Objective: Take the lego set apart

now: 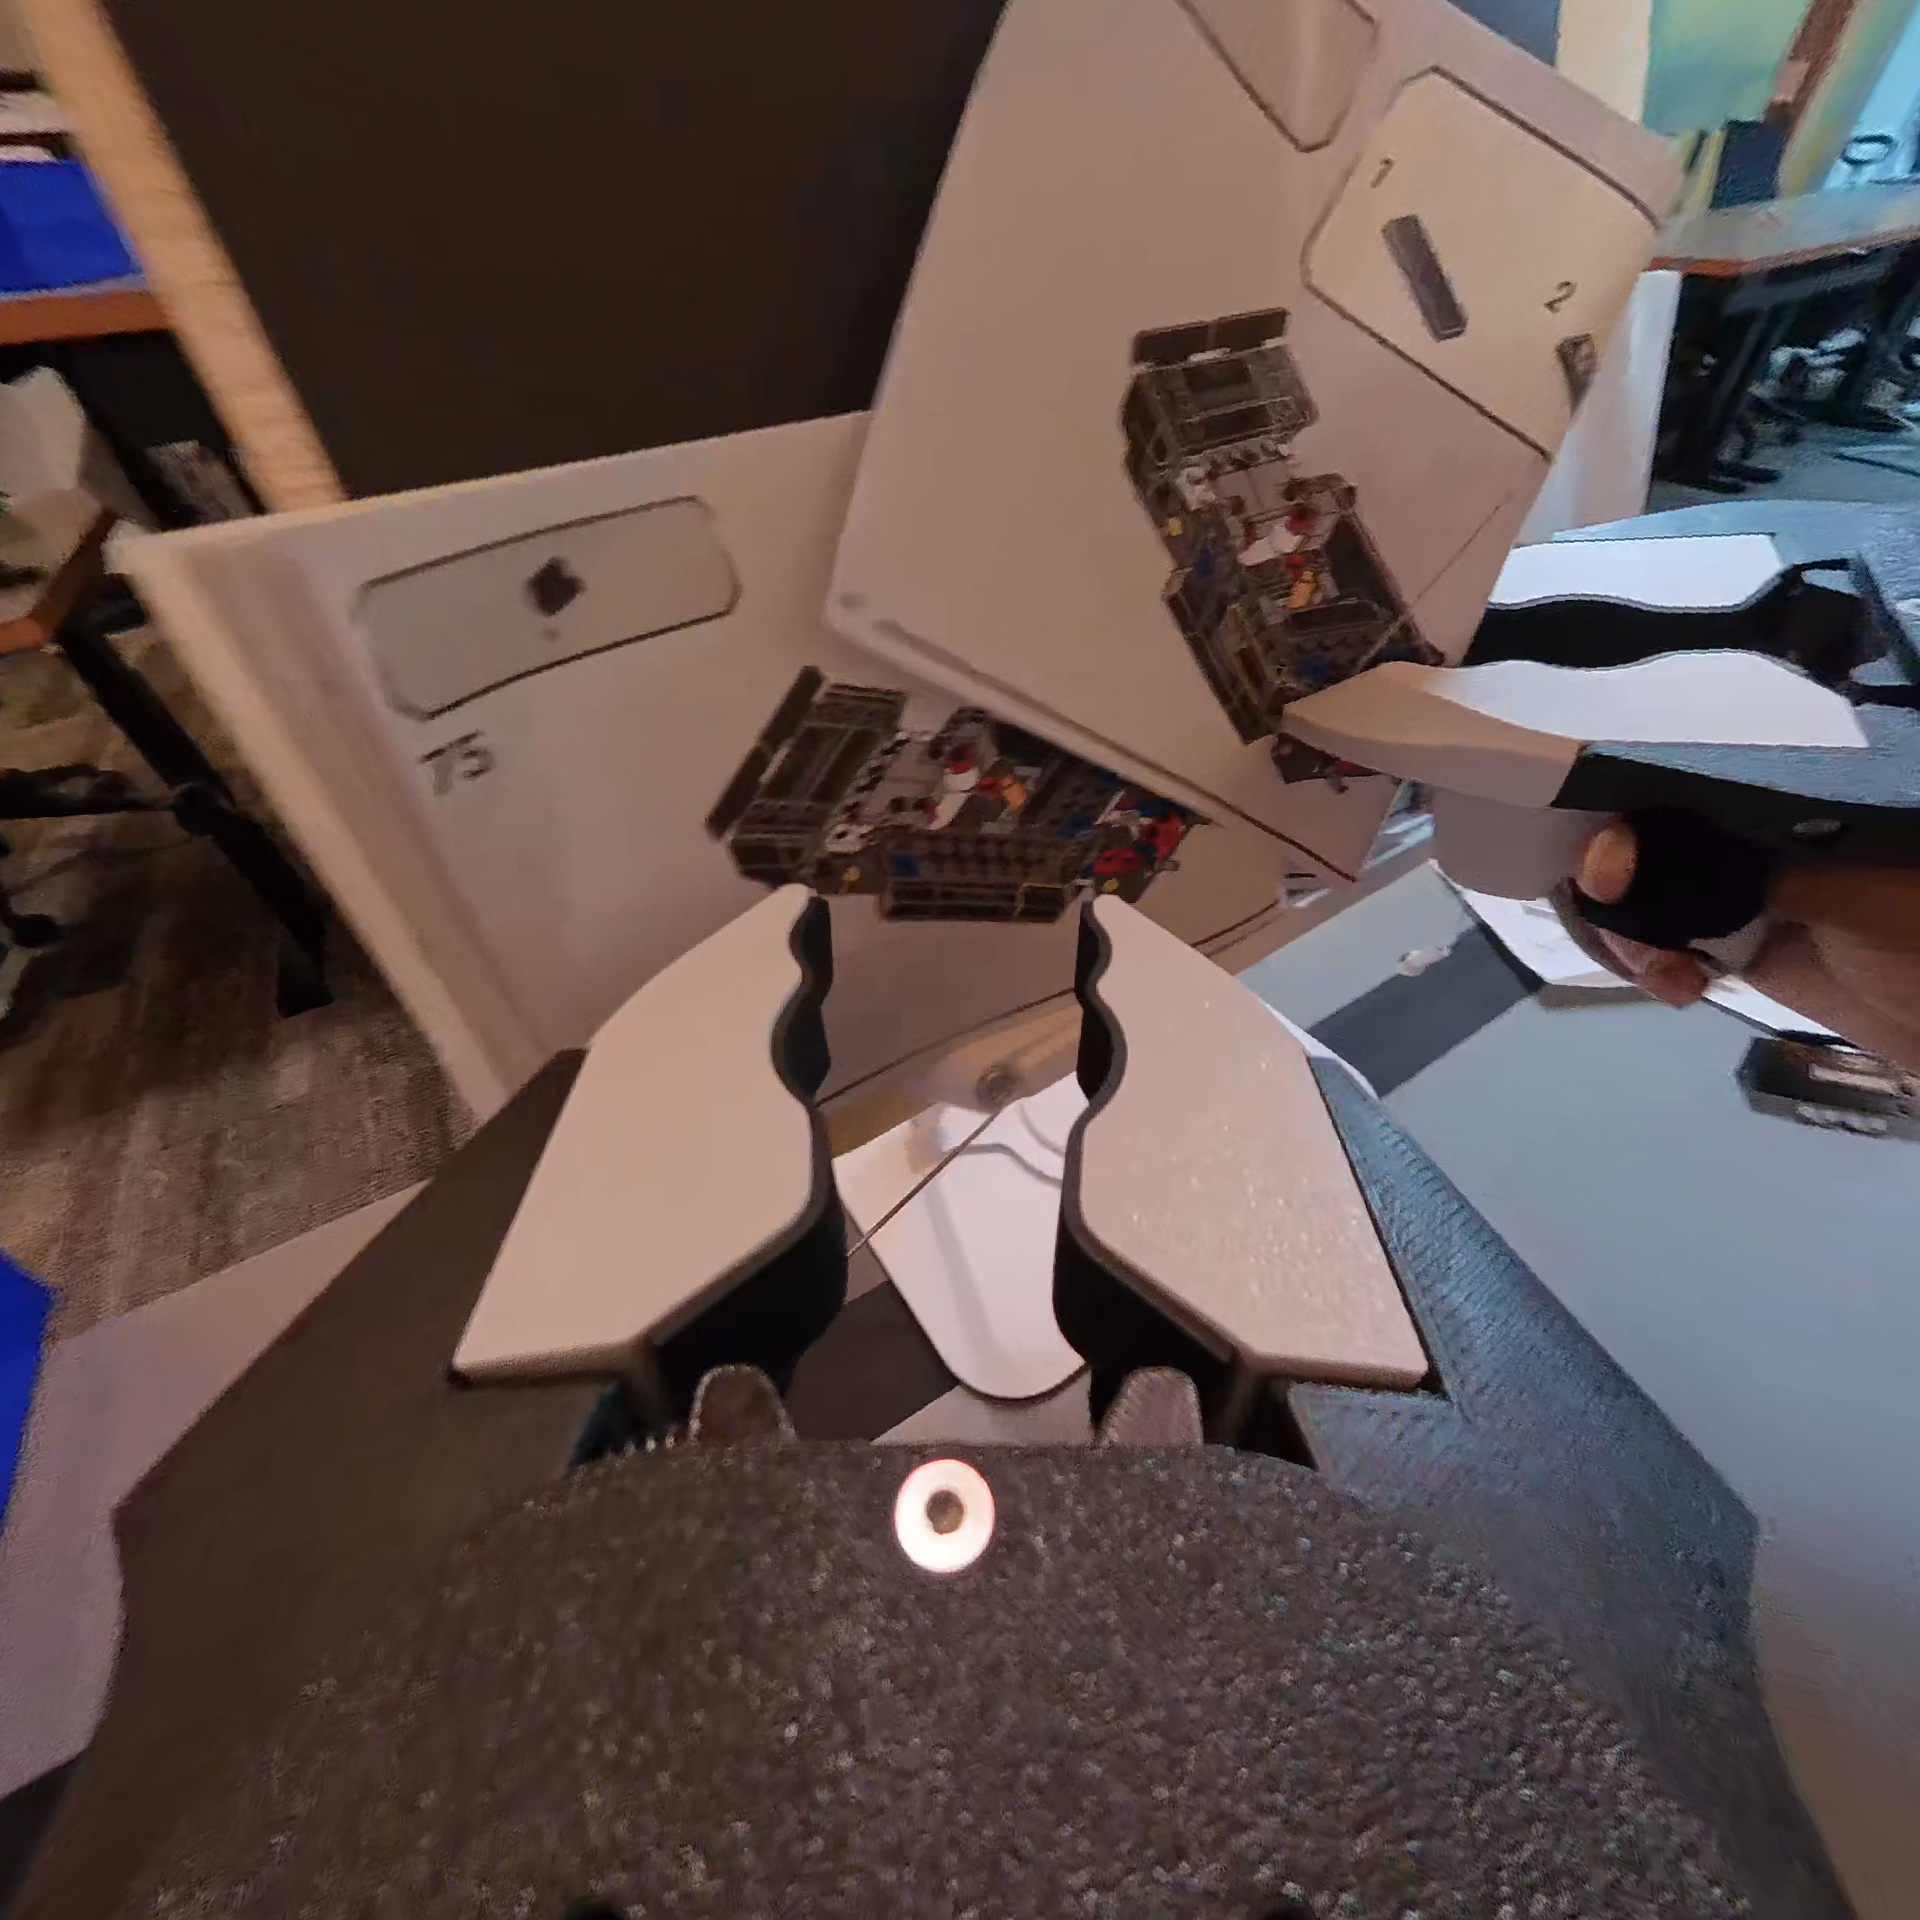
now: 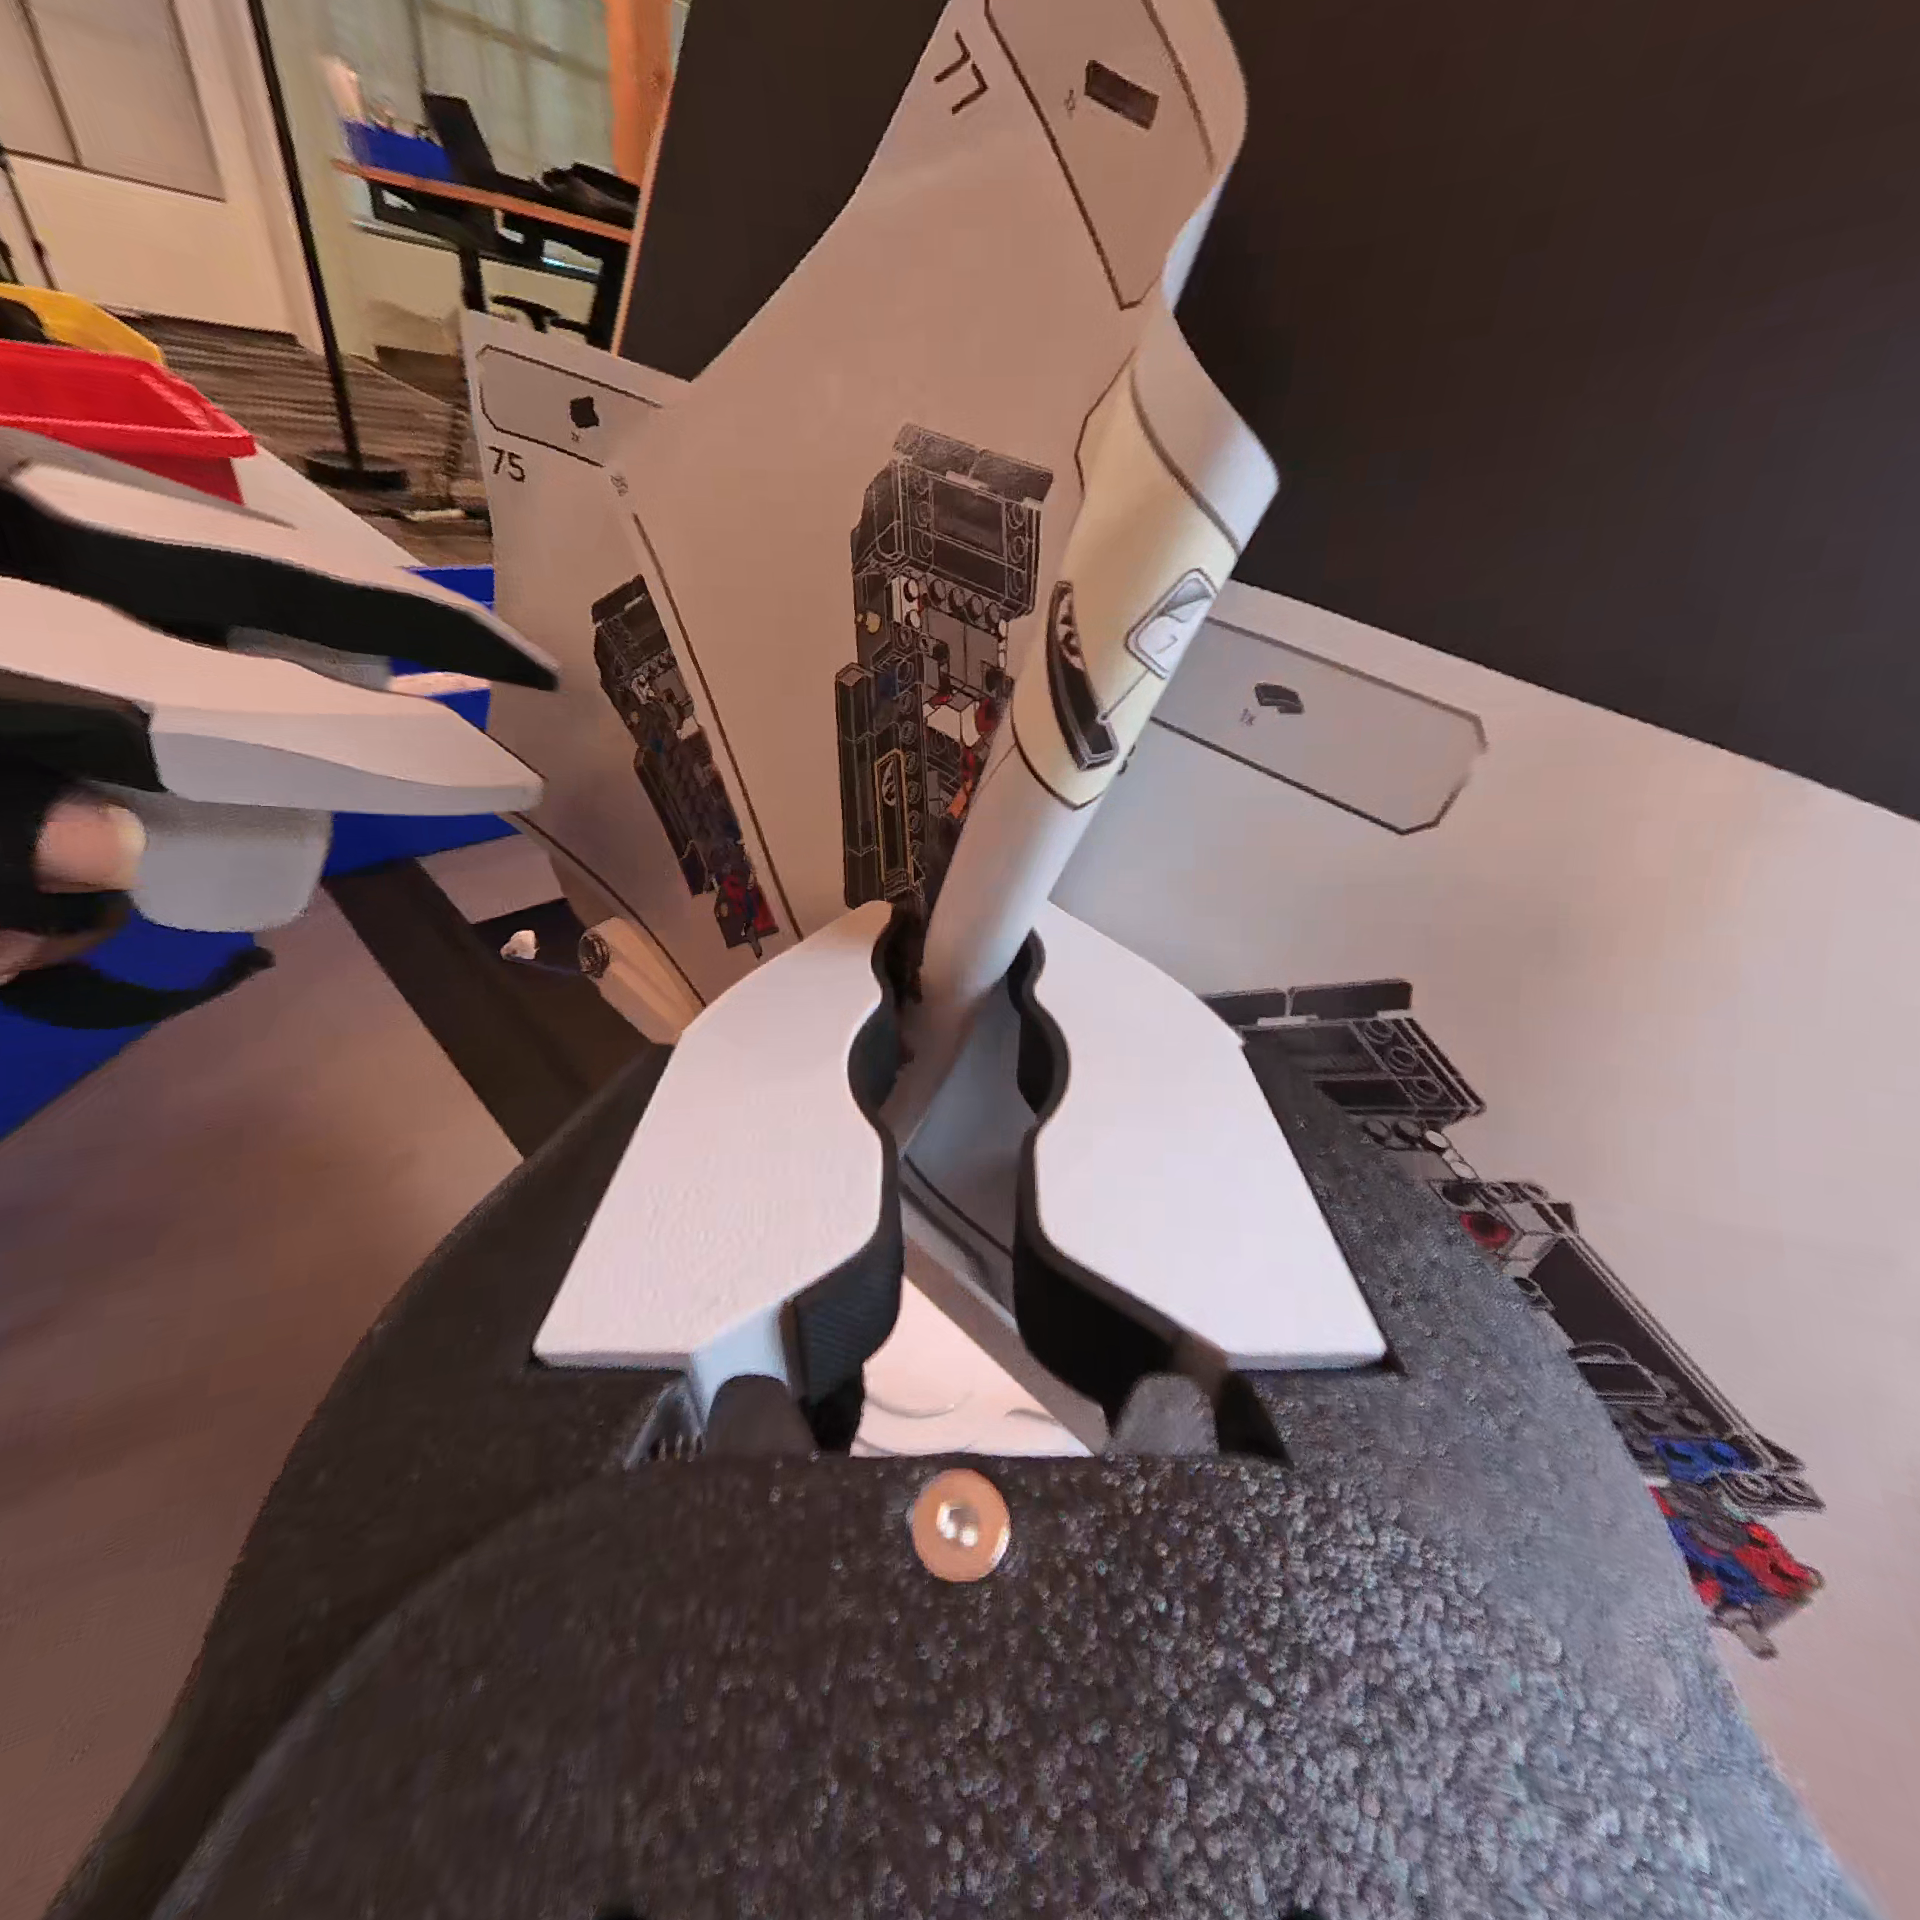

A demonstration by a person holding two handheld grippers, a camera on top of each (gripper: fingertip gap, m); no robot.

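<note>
1. The left tongs [image 1: 945,914] stand wide and hold nothing; their tips sit just below the printed model drawing on the open instruction booklet [image 1: 582,810], close to the paper but seemingly not touching it.
2. The right tongs [image 2: 961,935] are narrowed around a curled page [image 2: 1091,499] of that booklet; the sheet runs up between the two fingers and bends over to the right. In the left wrist view the same tongs [image 1: 1320,717] come in from the right, pinching the lifted page [image 1: 1039,436] at its lower corner.
3. The task's thing, the lego set itself, does not show in either view; only its drawings on the pages do (so the step in hand looks like leafing through the booklet, not pulling bricks).
4. To turn the page well, I would keep the pinch near the corner and light, then sweep it in an arc about the spine, so the paper rolls over and does not crease or tear.
5. The free left tongs could press the lower, flat page down, which should stop the whole booklet lifting with the turned sheet.
6. Bins, red [image 2: 114,405] and blue [image 2: 416,831], sit on the far left of the tabletop [image 2: 208,1195].
</note>
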